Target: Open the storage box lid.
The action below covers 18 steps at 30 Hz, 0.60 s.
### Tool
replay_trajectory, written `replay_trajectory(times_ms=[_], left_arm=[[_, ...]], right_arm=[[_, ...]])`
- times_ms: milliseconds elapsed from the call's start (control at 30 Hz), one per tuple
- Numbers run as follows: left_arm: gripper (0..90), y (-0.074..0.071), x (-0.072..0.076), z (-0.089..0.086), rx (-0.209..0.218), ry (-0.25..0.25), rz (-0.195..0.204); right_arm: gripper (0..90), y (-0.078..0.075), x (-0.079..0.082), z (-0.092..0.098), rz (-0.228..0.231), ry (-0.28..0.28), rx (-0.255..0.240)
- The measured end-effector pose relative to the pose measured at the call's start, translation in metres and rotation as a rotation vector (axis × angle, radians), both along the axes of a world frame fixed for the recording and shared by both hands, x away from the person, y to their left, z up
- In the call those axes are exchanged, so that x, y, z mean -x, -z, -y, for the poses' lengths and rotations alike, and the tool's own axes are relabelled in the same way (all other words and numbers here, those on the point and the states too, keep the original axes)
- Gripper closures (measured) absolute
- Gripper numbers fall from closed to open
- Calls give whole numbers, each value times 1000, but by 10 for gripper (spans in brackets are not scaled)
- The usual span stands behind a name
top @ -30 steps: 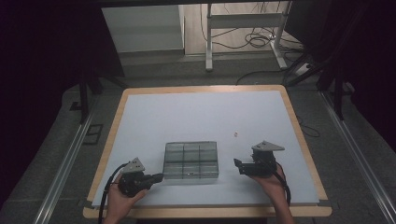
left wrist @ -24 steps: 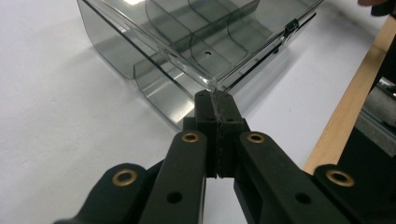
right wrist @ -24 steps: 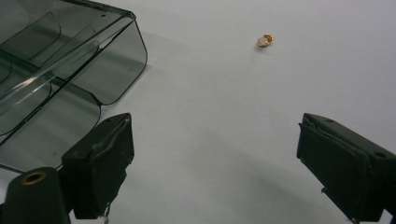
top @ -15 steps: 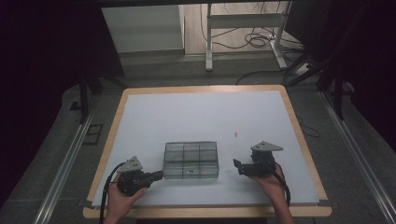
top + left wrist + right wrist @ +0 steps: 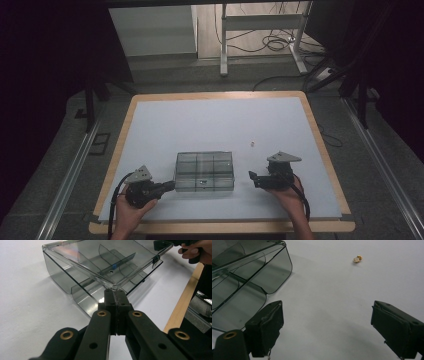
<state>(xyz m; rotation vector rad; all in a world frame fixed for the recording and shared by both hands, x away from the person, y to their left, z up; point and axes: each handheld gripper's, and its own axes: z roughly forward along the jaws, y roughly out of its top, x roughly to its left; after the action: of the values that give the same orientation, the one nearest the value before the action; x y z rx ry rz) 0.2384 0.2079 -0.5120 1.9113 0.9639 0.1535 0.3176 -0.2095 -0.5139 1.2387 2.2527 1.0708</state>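
**Ana:** Dark floor and loose cables lie beyond the table (image 5: 320,150); its pale top has a wooden rim. Where's the work?

**Ben:** Near the front edge, about midway along it, sits a clear compartment box (image 5: 204,171) with dividers inside. A small gold-coloured piece (image 5: 253,143) lies apart from it, toward the right edge and further back.

**Ana:** And the tools?

**Ben:** The left gripper (image 5: 115,296) has its jaws pressed together, tips right at the corner of the box's lid (image 5: 110,267), which looks slightly raised there. Whether they pinch the rim or just touch it, I cannot tell. The right gripper (image 5: 325,322) stands spread wide with nothing between its jaws, over bare table just beside the box.

**Ana:** So which step?

**Ben:** I'd judge the start: lid being opened or steadied, piece not yet picked up. Next, the right one likely needs to reach to the piece, straddle it squarely and close gently; it is tiny and could skid away.
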Motion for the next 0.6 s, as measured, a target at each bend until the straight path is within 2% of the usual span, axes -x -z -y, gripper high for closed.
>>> replay_trajectory(times_ms=[600], left_arm=[[900, -5, -3, 1, 14, -14, 11]], right_arm=[[105, 0, 0, -2, -1, 1, -1]])
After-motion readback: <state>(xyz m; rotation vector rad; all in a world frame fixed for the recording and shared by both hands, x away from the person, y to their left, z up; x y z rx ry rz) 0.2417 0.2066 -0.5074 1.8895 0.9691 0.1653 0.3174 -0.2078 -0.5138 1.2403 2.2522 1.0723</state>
